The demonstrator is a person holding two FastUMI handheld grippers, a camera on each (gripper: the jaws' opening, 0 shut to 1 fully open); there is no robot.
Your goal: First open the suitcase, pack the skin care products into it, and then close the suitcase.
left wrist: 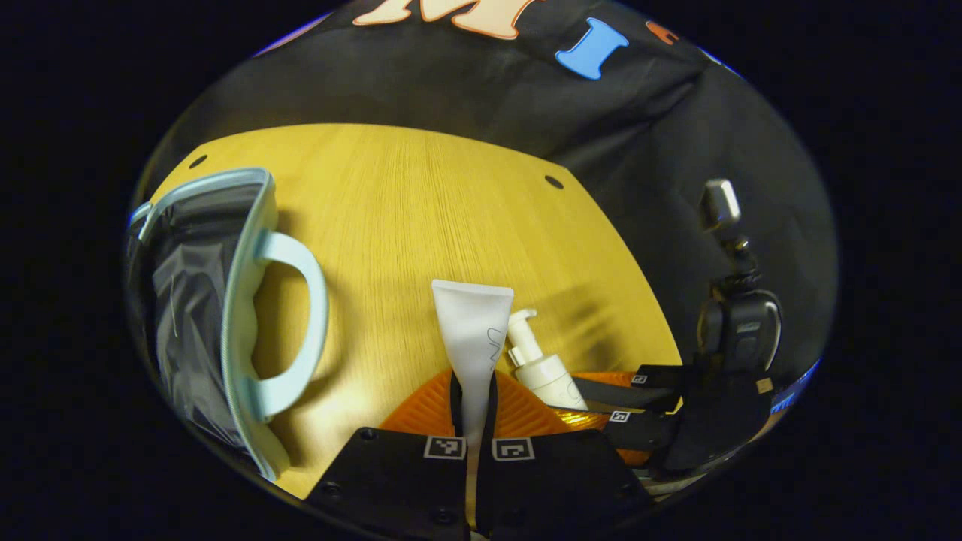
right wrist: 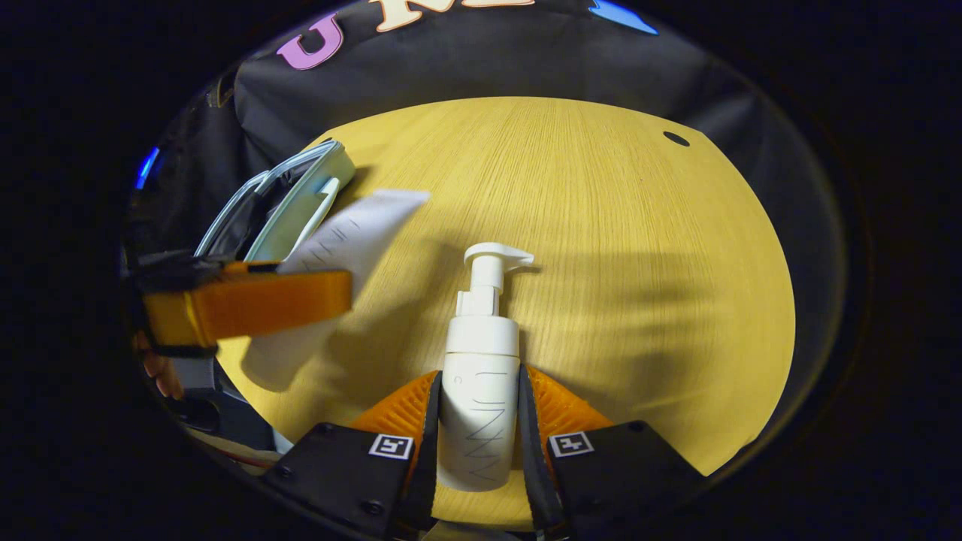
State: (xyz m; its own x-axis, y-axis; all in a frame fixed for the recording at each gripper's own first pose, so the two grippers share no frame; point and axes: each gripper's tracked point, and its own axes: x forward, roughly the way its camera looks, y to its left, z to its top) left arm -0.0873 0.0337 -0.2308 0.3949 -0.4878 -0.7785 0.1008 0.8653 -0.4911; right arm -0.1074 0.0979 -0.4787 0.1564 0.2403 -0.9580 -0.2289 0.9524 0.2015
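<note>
In the left gripper view we see the left gripper [left wrist: 473,409] at six o'clock, its jaws nearly closed and clamped on a white tube [left wrist: 473,330] that stands up between them. The open suitcase [left wrist: 225,315] stands at nine o'clock on the wooden table [left wrist: 421,210]. In the right gripper view the right gripper [right wrist: 479,421], also at six o'clock, has both fingers pressed on a white pump bottle [right wrist: 479,383], upright at centre. There the suitcase lies at ten o'clock, the tube crossing in front of it.
</note>
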